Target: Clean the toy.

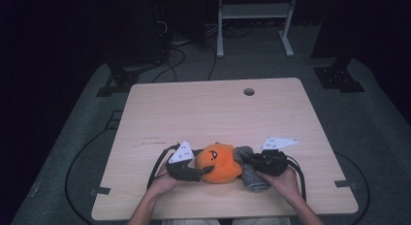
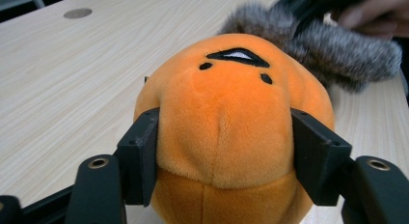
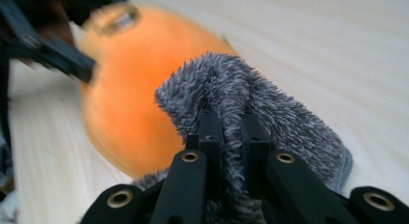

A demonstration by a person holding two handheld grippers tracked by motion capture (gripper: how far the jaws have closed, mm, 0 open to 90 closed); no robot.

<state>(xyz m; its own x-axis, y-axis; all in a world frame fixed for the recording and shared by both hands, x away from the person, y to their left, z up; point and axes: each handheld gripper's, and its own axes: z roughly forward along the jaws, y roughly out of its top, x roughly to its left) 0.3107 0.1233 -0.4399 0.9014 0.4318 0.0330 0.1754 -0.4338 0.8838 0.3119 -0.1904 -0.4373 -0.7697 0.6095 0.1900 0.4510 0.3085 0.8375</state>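
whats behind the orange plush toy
Behind the orange plush toy, a fuzzy grey cloth lies on the wooden table. Whether they touch is hidden by the toy.

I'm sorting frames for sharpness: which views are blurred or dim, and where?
High view: dim and bluish, black surround, yet the light wooden table reads clearly. Left gripper view: the round orange plush toy is sharp. Right gripper view: that toy smears at upper left, while the fuzzy grey sock stays fairly crisp.

A lab: bare wooden table point(image 1: 213, 108), floor cables point(image 1: 77, 162), metal stand point(image 1: 254, 21), dark surroundings.
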